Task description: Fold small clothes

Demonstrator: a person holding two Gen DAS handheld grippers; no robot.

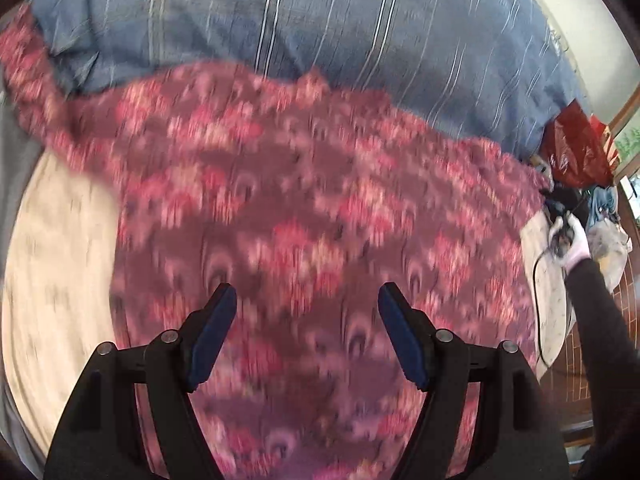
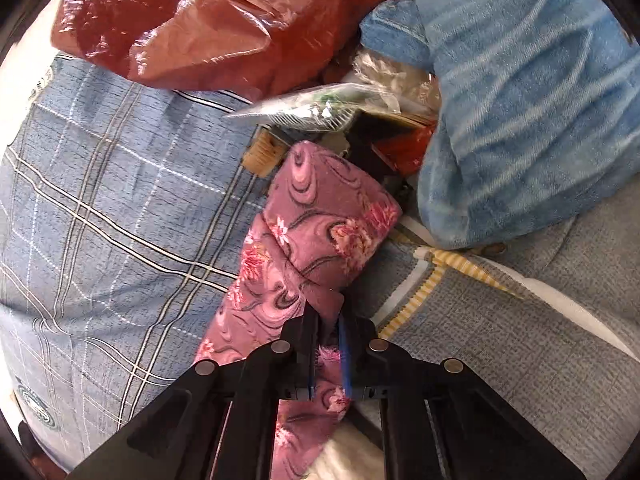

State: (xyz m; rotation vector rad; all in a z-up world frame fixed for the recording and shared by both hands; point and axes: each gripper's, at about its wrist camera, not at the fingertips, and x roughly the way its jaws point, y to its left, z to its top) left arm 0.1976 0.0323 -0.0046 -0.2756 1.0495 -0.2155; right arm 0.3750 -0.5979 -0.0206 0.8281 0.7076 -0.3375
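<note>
A purple-pink floral garment (image 1: 304, 216) lies spread across the bed, blurred by motion in the left wrist view. My left gripper (image 1: 307, 296) hovers over its near part, open and empty. My right gripper (image 2: 329, 320) is shut on a bunched corner of the same floral garment (image 2: 316, 232), which rises in a fold ahead of the fingers. In the left wrist view the right gripper (image 1: 558, 210) shows at the garment's far right edge, held by a white-gloved hand (image 1: 572, 240).
A blue striped pillow (image 1: 320, 28) lies beyond the garment, and shows in the right wrist view (image 2: 100, 200). A red plastic bag (image 2: 208, 20), a blue towel (image 2: 528, 120) and loose packets (image 2: 320, 108) crowd the bed's end. A cream sheet (image 1: 56, 272) lies left.
</note>
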